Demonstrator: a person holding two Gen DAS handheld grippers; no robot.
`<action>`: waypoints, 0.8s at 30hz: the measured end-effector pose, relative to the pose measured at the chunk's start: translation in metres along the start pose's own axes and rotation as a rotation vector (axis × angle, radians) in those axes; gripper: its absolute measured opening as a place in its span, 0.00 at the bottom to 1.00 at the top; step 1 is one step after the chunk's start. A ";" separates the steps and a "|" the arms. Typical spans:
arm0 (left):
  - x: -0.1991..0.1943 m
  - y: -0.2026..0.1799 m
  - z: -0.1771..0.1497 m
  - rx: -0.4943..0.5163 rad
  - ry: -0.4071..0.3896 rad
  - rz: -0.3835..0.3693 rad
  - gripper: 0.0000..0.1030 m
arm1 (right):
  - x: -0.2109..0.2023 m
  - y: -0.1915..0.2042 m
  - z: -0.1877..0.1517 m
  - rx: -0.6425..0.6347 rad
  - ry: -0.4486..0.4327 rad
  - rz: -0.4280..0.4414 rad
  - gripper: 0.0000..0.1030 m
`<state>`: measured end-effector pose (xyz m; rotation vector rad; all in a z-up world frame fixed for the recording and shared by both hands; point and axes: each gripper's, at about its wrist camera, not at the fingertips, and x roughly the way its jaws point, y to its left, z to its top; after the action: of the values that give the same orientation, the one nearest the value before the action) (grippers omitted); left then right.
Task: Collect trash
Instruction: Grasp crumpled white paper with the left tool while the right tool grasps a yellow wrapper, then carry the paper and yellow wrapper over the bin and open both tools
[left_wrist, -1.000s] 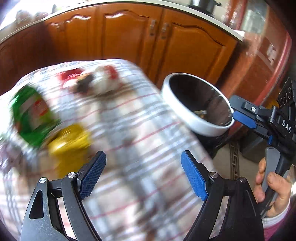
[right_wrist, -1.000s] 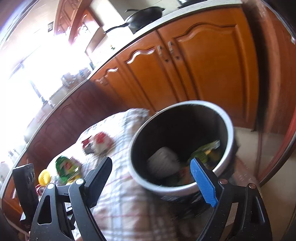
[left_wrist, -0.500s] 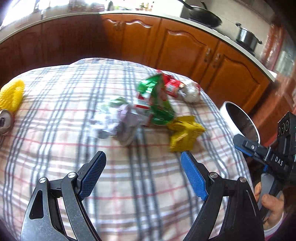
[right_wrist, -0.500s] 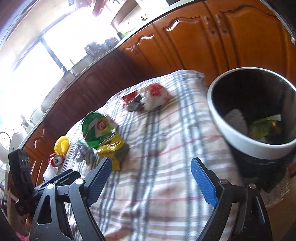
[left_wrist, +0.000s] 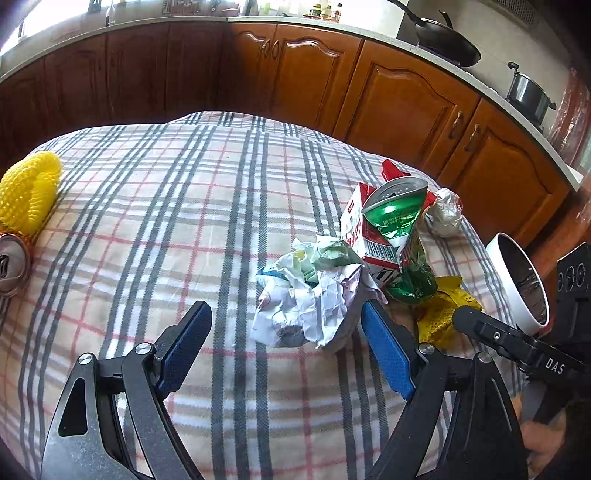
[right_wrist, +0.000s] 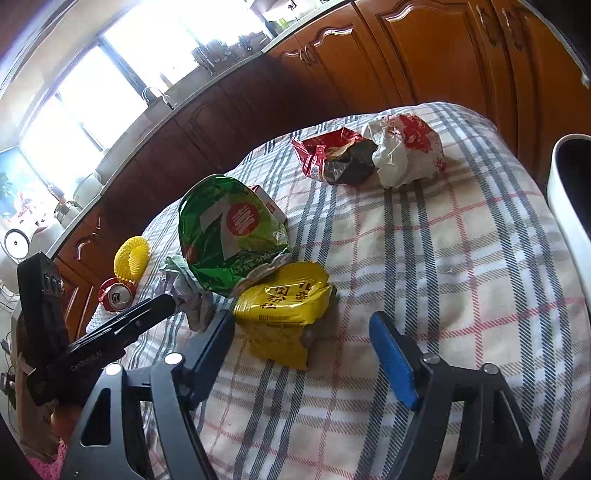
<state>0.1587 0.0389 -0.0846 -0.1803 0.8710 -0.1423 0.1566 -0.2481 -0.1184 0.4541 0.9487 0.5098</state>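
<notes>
The trash lies gathered on the right part of the checked tablecloth (left_wrist: 177, 206), close to the white-rimmed bin (left_wrist: 517, 284) that stands just beside the table edge, and I judge this is convenient because each piece has only a short way to go. The left gripper (left_wrist: 284, 345) is open wide and holds nothing; the crumpled paper (left_wrist: 310, 295) lies directly in front of it, a little toward its right finger, and seems to touch this finger's tip or be just beside it. It probably is aimed at this paper as its next piece. The right gripper (right_wrist: 301, 334) is also spread open and empty, and the yellow packet (right_wrist: 284, 306) lies between its fingers, nearer to the left one, so only a short advance and a closing seem needed. Behind the packet leans the green bag (right_wrist: 229, 232) with a red-and-white carton (left_wrist: 364, 229) beside it, and farther back are a red wrapper (right_wrist: 325, 151) and a white bag (right_wrist: 406, 147). A yellow net ring (left_wrist: 27, 188) and a can (left_wrist: 13, 264) lie well apart at the left edge, so they are likely for later.
</notes>
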 end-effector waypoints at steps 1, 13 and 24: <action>0.005 -0.003 0.002 0.002 0.004 -0.010 0.76 | 0.002 0.000 0.001 0.005 -0.001 0.014 0.63; -0.003 -0.061 -0.004 0.092 0.022 -0.145 0.23 | -0.038 -0.019 -0.004 0.023 -0.066 0.004 0.28; -0.001 -0.136 -0.016 0.211 0.052 -0.247 0.23 | -0.093 -0.063 -0.011 0.091 -0.153 -0.072 0.15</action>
<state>0.1391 -0.0947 -0.0646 -0.0860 0.8772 -0.4699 0.1152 -0.3517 -0.1003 0.5315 0.8402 0.3623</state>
